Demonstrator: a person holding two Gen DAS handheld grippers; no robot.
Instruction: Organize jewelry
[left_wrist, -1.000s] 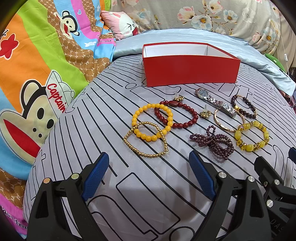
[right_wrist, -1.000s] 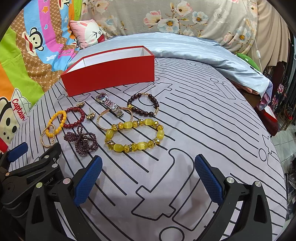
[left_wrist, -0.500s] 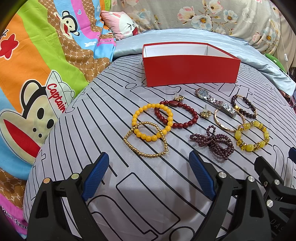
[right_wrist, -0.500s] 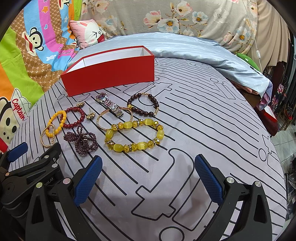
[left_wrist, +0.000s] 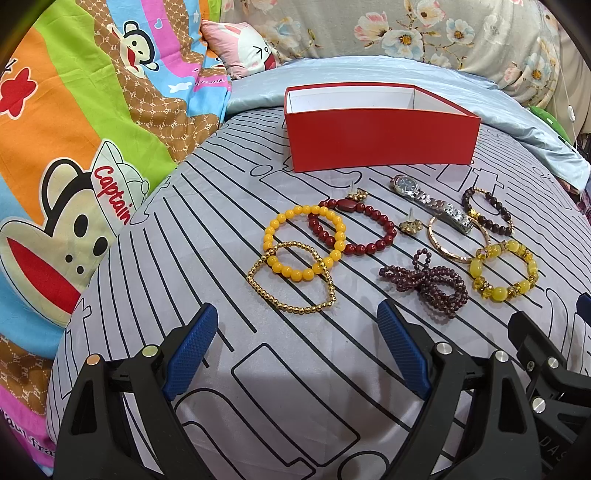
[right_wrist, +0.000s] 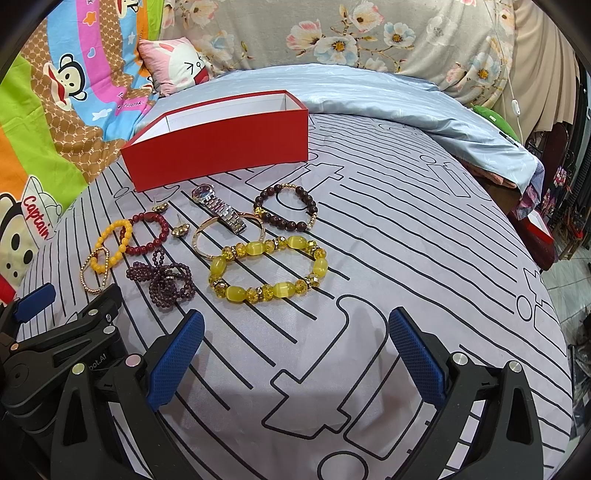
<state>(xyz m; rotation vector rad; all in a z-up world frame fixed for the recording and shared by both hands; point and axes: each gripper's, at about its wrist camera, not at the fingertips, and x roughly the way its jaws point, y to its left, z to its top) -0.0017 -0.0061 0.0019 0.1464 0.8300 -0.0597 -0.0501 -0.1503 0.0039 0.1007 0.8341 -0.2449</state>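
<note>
Nothing is shifting since a second ago: the jewelry is lying in a cluster on the striped grey sheet (left_wrist: 155, 258), just in front of the red box (left_wrist: 380, 142) (open-topped). Yellow bead bracelet (left_wrist: 303, 242) is overlapping the gold bead bracelet (left_wrist: 291, 277). Left gripper (left_wrist: 295, 354) and right gripper (right_wrist: 295, 354) are hovering wide, gripping nothing.
</note>
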